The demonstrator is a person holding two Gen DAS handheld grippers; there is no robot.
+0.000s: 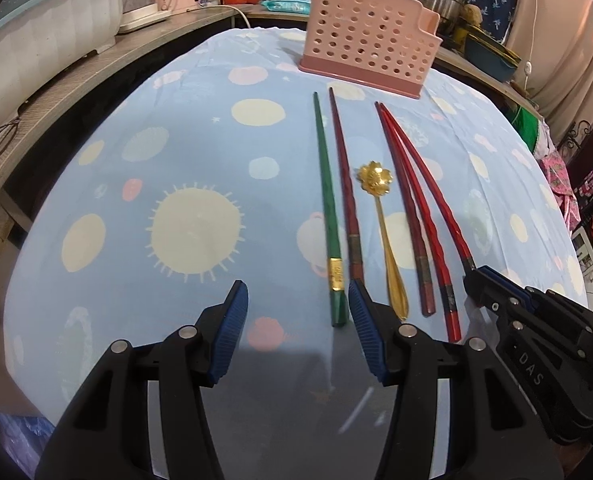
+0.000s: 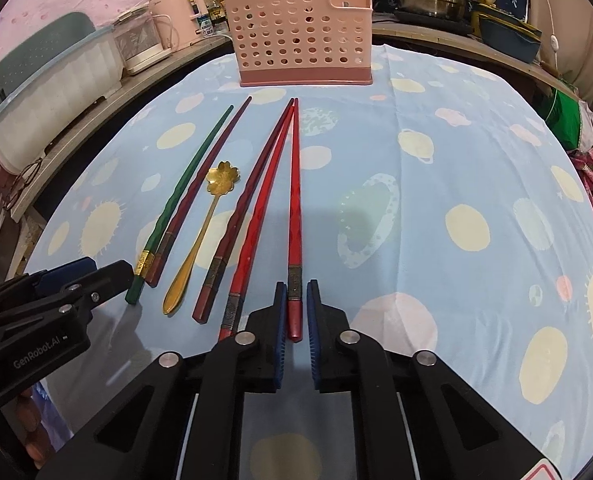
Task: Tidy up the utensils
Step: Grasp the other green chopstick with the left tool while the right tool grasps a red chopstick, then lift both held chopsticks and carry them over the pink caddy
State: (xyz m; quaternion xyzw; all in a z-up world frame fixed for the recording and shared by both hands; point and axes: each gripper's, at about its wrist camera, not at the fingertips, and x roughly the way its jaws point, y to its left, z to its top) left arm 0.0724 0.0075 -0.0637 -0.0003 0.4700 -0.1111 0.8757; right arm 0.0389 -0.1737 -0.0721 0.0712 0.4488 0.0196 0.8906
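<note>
Blue cloth (image 2: 436, 168) printed with suns and planets covers the table, and the utensils lie on it in a row, thick ends toward the cameras. Going left to right: the left gripper (image 1: 298, 308) hangs with its jaws apart and holding nothing, just above the thick end of a green chopstick (image 1: 325, 200). Beside that lie a dark red chopstick (image 1: 342, 168), a gold spoon (image 1: 380, 216) with a flower-shaped bowl, then three more red chopsticks. The right gripper (image 2: 296, 306) is clamped on the thick end of the rightmost red chopstick (image 2: 294, 200), which rests on the cloth. A pink holder (image 2: 300, 36) with round holes stands upright beyond the row. The pickup looks just made; next comes lifting the chopstick, tipping it upright and lowering it into the holder.
</note>
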